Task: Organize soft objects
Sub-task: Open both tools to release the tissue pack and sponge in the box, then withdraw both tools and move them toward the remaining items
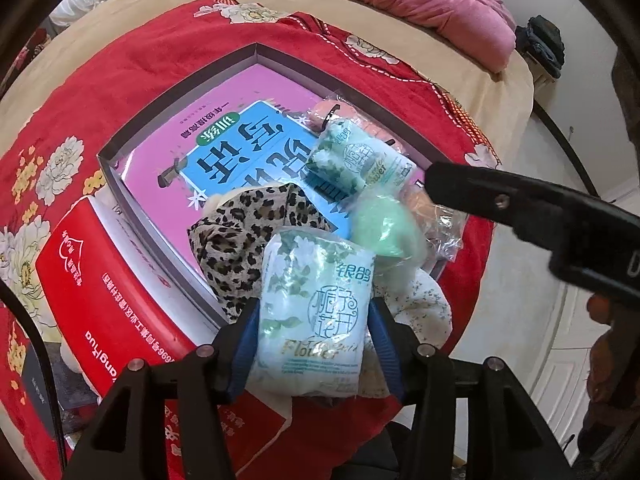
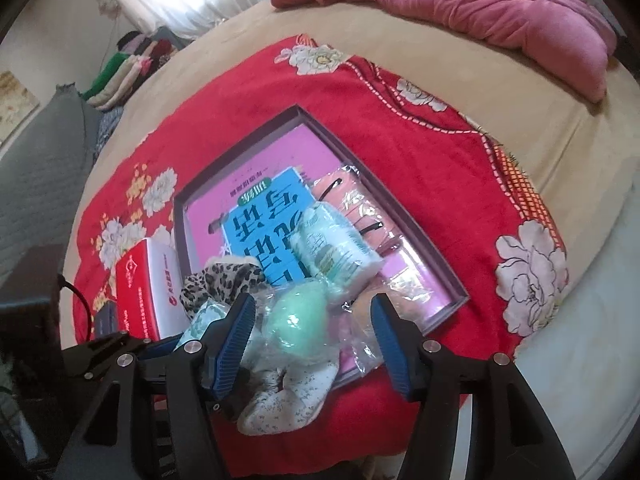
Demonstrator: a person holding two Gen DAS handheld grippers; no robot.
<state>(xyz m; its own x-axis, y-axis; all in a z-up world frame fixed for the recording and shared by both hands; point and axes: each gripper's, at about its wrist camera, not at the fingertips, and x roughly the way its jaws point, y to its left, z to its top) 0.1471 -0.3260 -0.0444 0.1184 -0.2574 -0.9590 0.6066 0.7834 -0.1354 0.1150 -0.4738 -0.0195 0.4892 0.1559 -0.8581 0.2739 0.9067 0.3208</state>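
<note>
My left gripper [image 1: 314,330] is shut on a pale green tissue pack [image 1: 312,312] and holds it over the near edge of a shallow grey box [image 1: 168,240]. In the box lie a second tissue pack [image 1: 360,156], a green sponge in clear wrap [image 1: 380,224], a leopard-print cloth [image 1: 240,236] and a pink and blue book [image 1: 224,160]. My right gripper [image 2: 312,340] is open above the green sponge [image 2: 300,324] and a white floral sock [image 2: 288,400]. The held pack [image 2: 204,316] shows partly at its left finger.
The box sits on a red floral blanket [image 2: 440,184] on a bed. A red and white carton [image 1: 108,280] lies left of the box. A pink quilt [image 2: 460,4] is bunched at the far side. The bed edge drops off at the right.
</note>
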